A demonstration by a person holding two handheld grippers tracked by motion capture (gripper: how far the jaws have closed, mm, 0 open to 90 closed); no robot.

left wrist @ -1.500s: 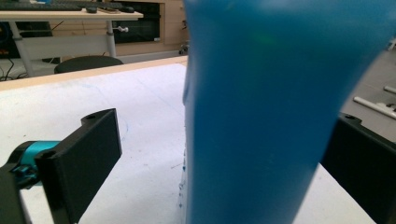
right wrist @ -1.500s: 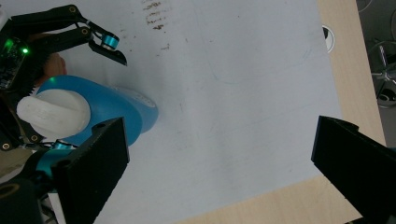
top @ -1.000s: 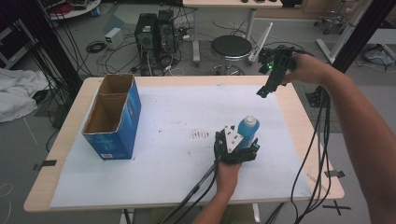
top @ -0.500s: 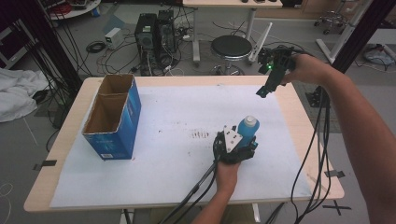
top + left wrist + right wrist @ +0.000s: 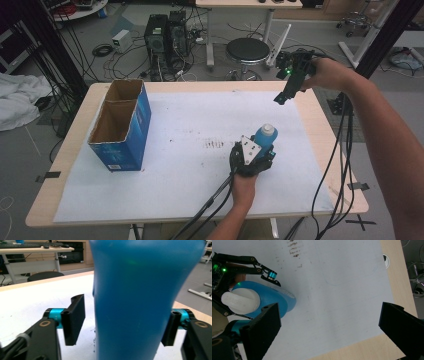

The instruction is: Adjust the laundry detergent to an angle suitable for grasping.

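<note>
A blue bottle (image 5: 265, 137) with a white cap (image 5: 240, 301) stands upright on the white sheet, right of the table's middle. My left gripper (image 5: 263, 151) reaches level from the near side with the bottle (image 5: 140, 297) between its jaws. They have just been closing. A narrow gap still shows between the left pad (image 5: 75, 320) and the bottle, and the right pad (image 5: 171, 327) sits at its edge. My right gripper (image 5: 281, 97) hangs above the far right corner, pointing down. It (image 5: 329, 315) is open wide with nothing between its fingers.
An open blue cardboard box (image 5: 120, 125) with two compartments stands at the left of the table (image 5: 200, 86). Faint dark marks (image 5: 215, 145) dot the sheet near the middle. Cables trail off the near edge and the right edge.
The left gripper's jaws have drawn in closer around the blue bottle. Both hands and the bottle kept their places.
</note>
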